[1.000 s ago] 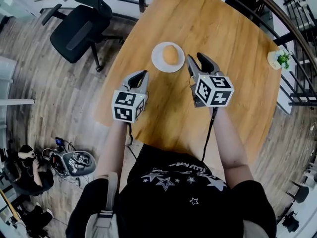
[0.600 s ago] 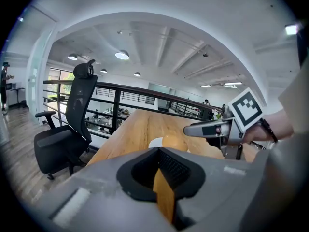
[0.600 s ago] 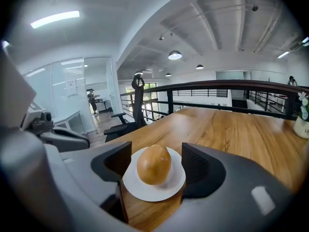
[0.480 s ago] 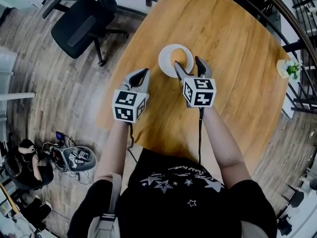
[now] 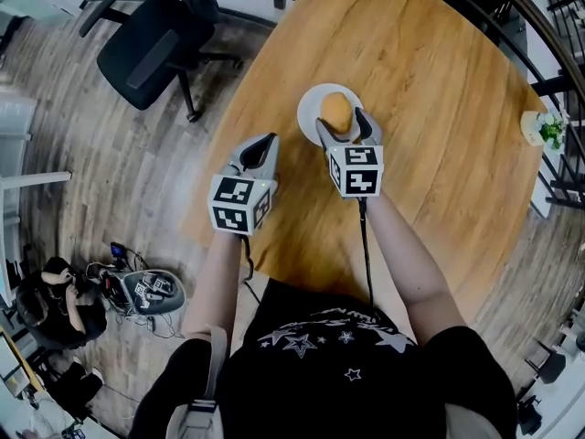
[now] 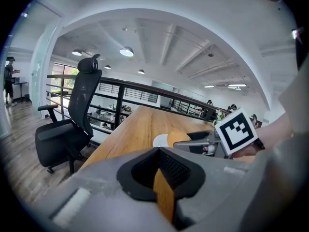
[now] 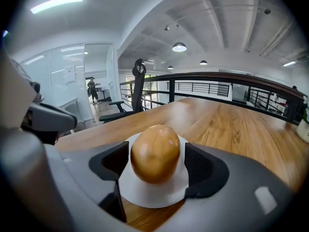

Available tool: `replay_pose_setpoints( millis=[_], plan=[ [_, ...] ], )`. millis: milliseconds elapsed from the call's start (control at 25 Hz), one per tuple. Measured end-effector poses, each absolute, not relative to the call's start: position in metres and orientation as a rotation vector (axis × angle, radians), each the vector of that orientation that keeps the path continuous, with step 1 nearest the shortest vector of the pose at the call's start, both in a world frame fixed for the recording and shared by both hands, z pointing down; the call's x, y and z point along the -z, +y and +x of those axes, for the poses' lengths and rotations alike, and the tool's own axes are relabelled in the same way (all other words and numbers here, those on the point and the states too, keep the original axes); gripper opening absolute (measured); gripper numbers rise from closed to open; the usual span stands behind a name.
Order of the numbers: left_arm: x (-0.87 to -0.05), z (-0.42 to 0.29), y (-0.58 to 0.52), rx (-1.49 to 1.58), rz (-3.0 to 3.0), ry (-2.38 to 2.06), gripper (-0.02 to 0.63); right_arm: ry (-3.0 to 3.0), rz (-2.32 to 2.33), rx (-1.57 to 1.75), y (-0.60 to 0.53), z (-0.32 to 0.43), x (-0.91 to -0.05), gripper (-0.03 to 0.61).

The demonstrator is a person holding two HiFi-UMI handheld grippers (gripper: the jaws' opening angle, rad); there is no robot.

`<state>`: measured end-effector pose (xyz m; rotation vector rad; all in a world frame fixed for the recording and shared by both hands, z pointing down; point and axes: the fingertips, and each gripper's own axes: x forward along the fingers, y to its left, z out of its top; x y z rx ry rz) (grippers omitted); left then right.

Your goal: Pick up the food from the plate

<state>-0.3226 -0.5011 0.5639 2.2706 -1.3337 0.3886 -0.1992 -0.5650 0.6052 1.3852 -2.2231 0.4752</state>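
A golden-brown round bun [image 5: 336, 112] sits on a small white plate [image 5: 309, 108] on the wooden table [image 5: 439, 99]. My right gripper [image 5: 345, 123] straddles the bun, one jaw on each side. In the right gripper view the bun [image 7: 155, 153] fills the gap over the plate [image 7: 145, 195]; the jaws are opening and the pads [image 7: 199, 164] stand just off it. My left gripper [image 5: 265, 142] hovers over the table's left edge, left of the plate, its tips together and holding nothing. From the left gripper [image 6: 158, 151] view, the bun [image 6: 177, 139] shows beside the right gripper's jaw.
A black office chair [image 5: 151, 44] stands on the floor left of the table. A small potted plant [image 5: 546, 128] sits at the table's far right edge. A railing runs behind the table. Cables and gear [image 5: 142, 293] lie on the floor at lower left.
My right gripper has moved left and forward from beside the plate to around the bun, its jaws spreading wider. The left gripper has stayed about where it was.
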Motion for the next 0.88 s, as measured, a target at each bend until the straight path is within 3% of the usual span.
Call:
replay_pose_setpoints(
  millis=[880],
  plan=[
    [-0.549, -0.325, -0.468, -0.383, 2.260, -1.359, 0.002, -2.297, 1.343, -0.535, -0.552, -0.201, -0.573, 0.331]
  ],
)
